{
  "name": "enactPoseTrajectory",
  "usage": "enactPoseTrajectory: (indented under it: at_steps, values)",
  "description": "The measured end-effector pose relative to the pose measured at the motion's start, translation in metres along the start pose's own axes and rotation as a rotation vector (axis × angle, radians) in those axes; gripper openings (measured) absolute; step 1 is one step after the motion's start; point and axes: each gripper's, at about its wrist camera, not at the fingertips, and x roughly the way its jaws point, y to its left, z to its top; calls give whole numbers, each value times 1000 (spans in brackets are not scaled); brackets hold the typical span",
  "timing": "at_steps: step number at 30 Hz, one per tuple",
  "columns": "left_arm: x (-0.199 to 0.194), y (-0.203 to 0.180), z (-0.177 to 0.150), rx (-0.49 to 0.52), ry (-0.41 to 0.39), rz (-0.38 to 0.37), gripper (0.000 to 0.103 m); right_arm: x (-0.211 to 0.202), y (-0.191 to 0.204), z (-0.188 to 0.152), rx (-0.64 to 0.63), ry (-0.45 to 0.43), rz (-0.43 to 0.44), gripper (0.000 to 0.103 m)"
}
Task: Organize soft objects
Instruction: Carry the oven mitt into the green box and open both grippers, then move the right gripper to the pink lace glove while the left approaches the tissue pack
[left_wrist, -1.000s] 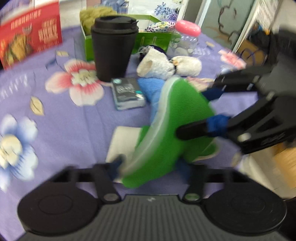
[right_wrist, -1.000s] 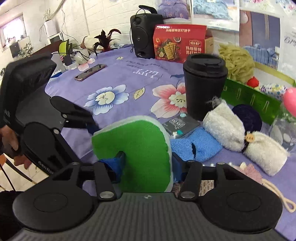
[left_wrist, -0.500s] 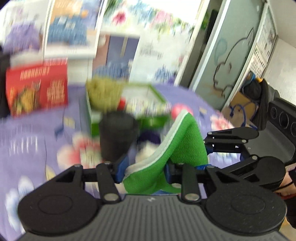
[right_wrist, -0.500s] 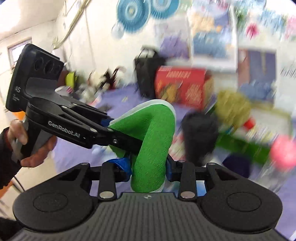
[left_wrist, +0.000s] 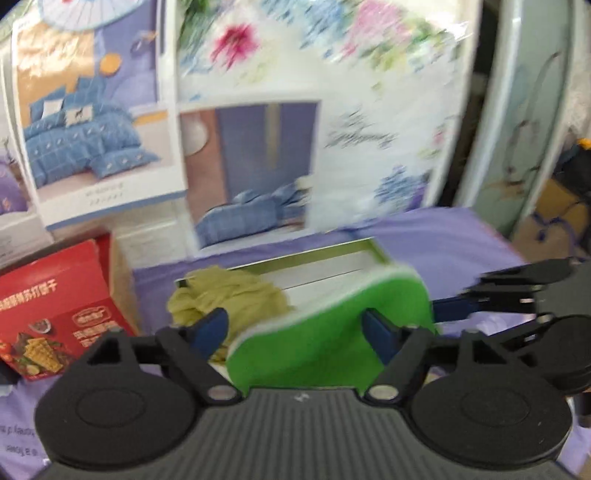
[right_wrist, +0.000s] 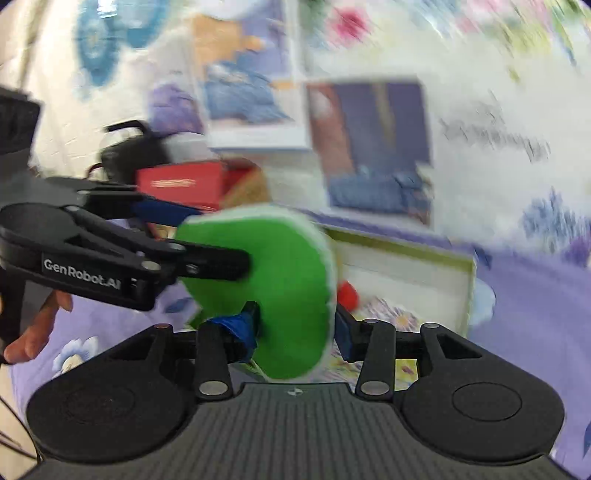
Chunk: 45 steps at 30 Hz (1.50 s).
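Observation:
A green soft pad with a white edge (left_wrist: 325, 332) (right_wrist: 280, 280) hangs in the air above the green storage box (left_wrist: 332, 254) (right_wrist: 406, 258). My right gripper (right_wrist: 295, 325) is shut on the pad's lower edge. My left gripper (left_wrist: 295, 325) has its fingers spread wide; the pad lies between them without being pinched. In the right wrist view the left gripper's fingers (right_wrist: 207, 258) reach across the pad from the left. A yellow-green mesh sponge (left_wrist: 229, 295) lies in the box's left end, with a red item (right_wrist: 349, 295) and a floral item (right_wrist: 384, 317) also inside.
A red cracker box (left_wrist: 55, 314) (right_wrist: 181, 184) stands left of the storage box on the purple floral tablecloth (left_wrist: 461, 236). A black speaker (right_wrist: 129, 155) is behind it. Bedding packages (left_wrist: 96, 122) line the back wall. Both views are motion-blurred.
Both grippers have lifted the green pad off the table and carried it up and forward over the green box. My left gripper's fingers have opened wide around the pad.

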Motion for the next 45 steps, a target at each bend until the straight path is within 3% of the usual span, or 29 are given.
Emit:
enactPoseTrajectory:
  at_steps: [5,9,11,14,17,22,29,35,40,45]
  values:
    - [26,11,2,-42,-4,48,78,0,-33,-11,74,-84,-82,30]
    - [19,7,7,-46,-82,147,79,-8,-38,-12,68,-146,-108,33]
    - [7,4,6,-56,-111,183,80,-8,-35,-8,42,-134,-126,34]
    - [-11,4,4,-114,-144,151,83,-17,-28,-8,-7,-152,-173,35]
    - [-28,-1,-1,-149,-156,144,83,-33,-14,-12,5,-186,-297,35]
    - [-61,-13,-11,-177,-174,136,83,-84,5,-32,33,-311,-380,35]
    - [-118,-34,-53,-147,-204,98,84,-131,42,-75,27,-280,-283,36]
    - [-131,-55,-139,-93,-102,67,87,-112,87,-159,-46,-148,-224,37]
    - [-115,-57,-214,-85,8,158,87,-77,112,-210,-80,-65,-246,37]
    - [-87,-29,-235,-170,109,172,87,-72,111,-229,-7,-83,-271,38]
